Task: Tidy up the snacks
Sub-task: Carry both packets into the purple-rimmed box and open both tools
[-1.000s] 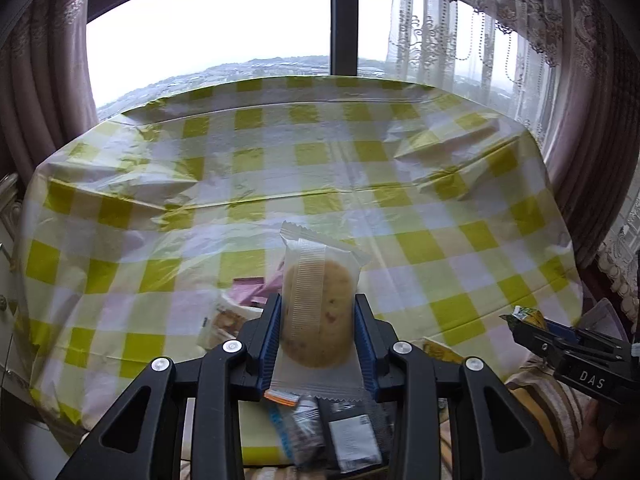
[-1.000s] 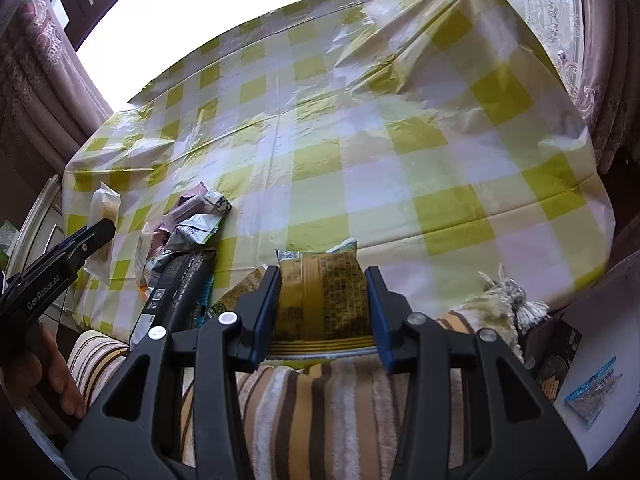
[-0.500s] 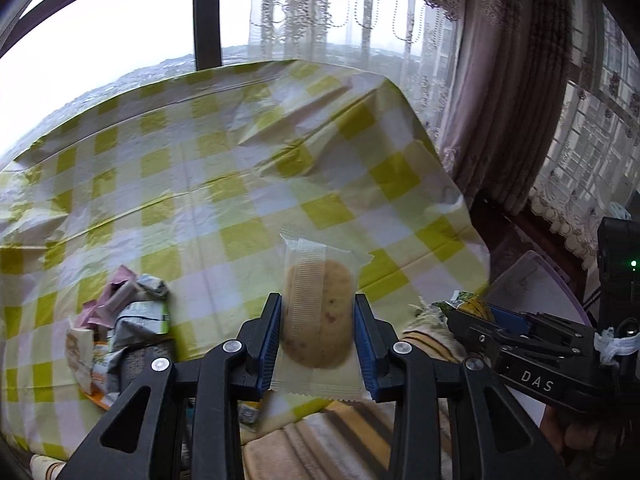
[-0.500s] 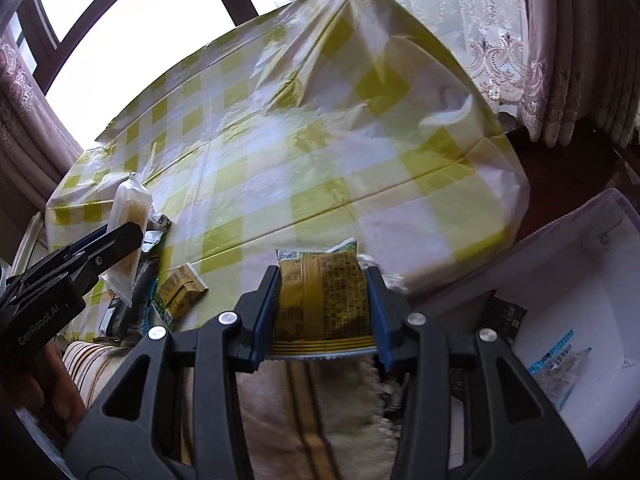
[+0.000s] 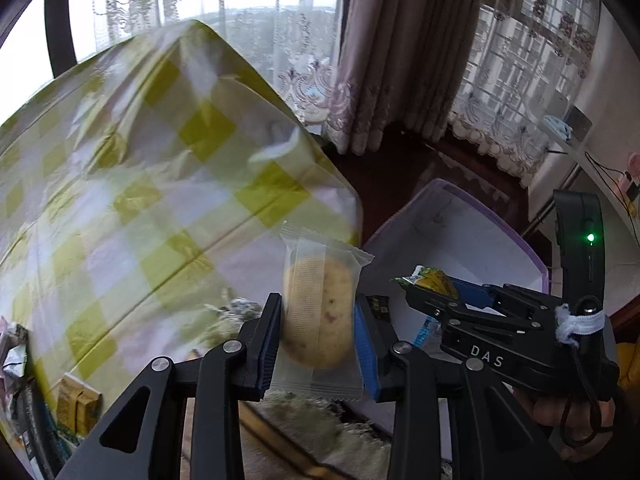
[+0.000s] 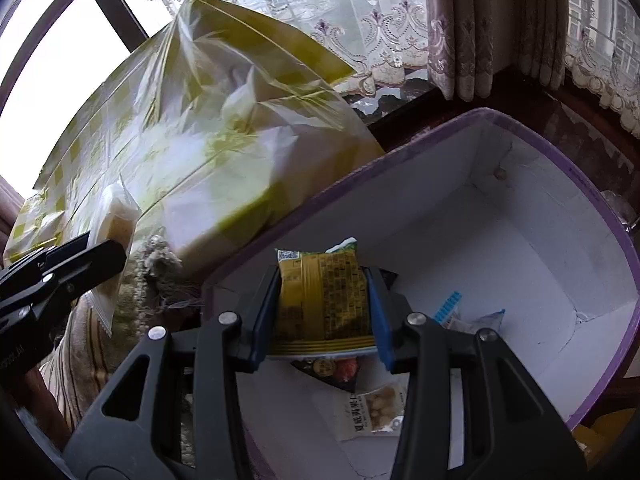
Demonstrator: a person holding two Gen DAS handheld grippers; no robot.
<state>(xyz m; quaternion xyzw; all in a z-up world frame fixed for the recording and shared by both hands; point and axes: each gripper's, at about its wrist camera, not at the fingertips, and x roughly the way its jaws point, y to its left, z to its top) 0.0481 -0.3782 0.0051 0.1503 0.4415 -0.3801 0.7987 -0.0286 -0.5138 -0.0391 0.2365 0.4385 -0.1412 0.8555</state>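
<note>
We hold a wrapped cookie (image 5: 318,312) upright between the blue pads of our left gripper (image 5: 318,340), the jaws closed partway and pressing its two long edges. In our right gripper (image 6: 324,312), likewise narrowed onto its load, sits a yellow-green snack packet (image 6: 324,300), gripped at both sides with its printed back facing the camera.

The packet hangs over the open white box with the purple rim (image 6: 520,128), above a few packets already lying on its floor, among them a pale packet of round biscuits (image 6: 374,408). The cookie is over the edge of the yellow-checked tablecloth (image 5: 160,184), near the box but not over it, as far as we can tell.

A second ago both grippers faced the table squarely, with the snack heap beneath them; since then we have swung both to the right, and the box has come into view. Neither grip has changed.

The cookie is round, golden and speckled, in a clear wrapper with crimped ends.
</note>
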